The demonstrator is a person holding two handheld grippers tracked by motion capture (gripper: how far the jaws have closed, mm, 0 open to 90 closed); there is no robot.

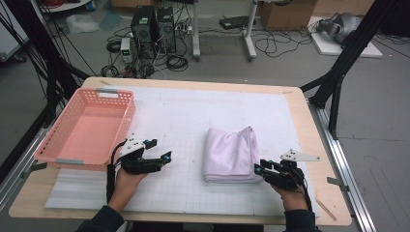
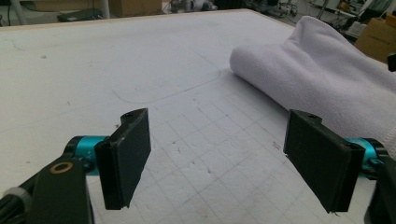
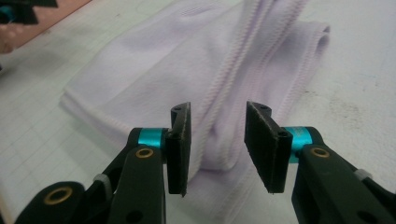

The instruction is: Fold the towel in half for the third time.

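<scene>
A folded pale lilac towel (image 1: pixel 231 153) lies on the white grid mat (image 1: pixel 174 121) near the table's middle. My left gripper (image 1: pixel 160 150) hovers to the towel's left, between it and the basket. In the left gripper view its jaws stand wide open (image 2: pixel 219 140) over bare mat, and the towel (image 2: pixel 327 70) lies ahead to the right. My right gripper (image 1: pixel 268 166) sits at the towel's near right corner. Its jaws are open (image 3: pixel 218 140) and straddle a hemmed edge of the towel (image 3: pixel 187 60) without closing on it.
A pink plastic basket (image 1: pixel 87 125) stands empty at the table's left edge, and its corner (image 3: pixel 28 32) appears in the right gripper view. Bare mat stretches behind the towel. Past the wooden table edge (image 1: pixel 319 145) are black frame legs, computers and cables on the floor.
</scene>
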